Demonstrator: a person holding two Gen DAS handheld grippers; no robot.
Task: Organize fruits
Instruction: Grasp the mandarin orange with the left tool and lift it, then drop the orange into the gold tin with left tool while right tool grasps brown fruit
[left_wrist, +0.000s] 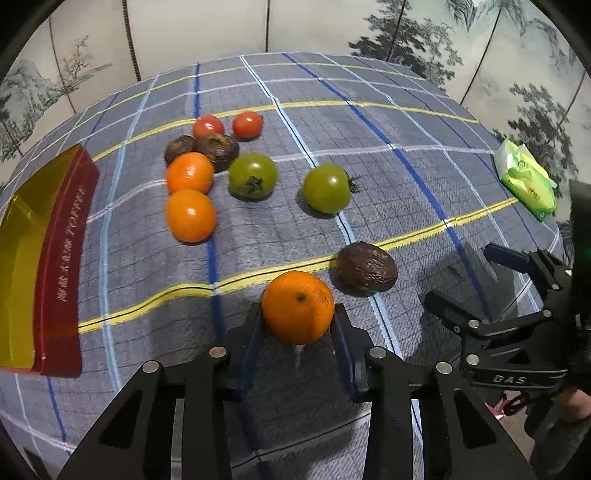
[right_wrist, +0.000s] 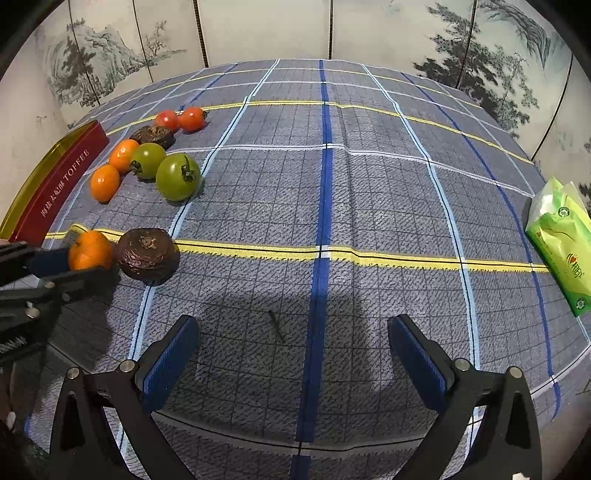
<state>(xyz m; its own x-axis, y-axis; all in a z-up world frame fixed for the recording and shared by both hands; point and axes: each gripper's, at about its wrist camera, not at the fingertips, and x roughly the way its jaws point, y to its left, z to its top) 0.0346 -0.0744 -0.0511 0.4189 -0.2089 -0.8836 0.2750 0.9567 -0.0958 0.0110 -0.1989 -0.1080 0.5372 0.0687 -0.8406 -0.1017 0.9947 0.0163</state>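
Observation:
My left gripper (left_wrist: 297, 325) is shut on an orange (left_wrist: 297, 306), close to the plaid cloth; it also shows in the right wrist view (right_wrist: 89, 250). A dark wrinkled fruit (left_wrist: 366, 271) lies just right of it. Further off lie two oranges (left_wrist: 190, 215), two green tomatoes (left_wrist: 326, 188), two dark fruits (left_wrist: 218, 147) and two red tomatoes (left_wrist: 246, 124). My right gripper (right_wrist: 293, 360) is open and empty over bare cloth, right of the left gripper.
A red and gold toffee tin (left_wrist: 55, 266) stands at the left edge of the table. A green tissue pack (right_wrist: 561, 243) lies at the right edge. A painted folding screen (right_wrist: 258, 29) stands behind the table.

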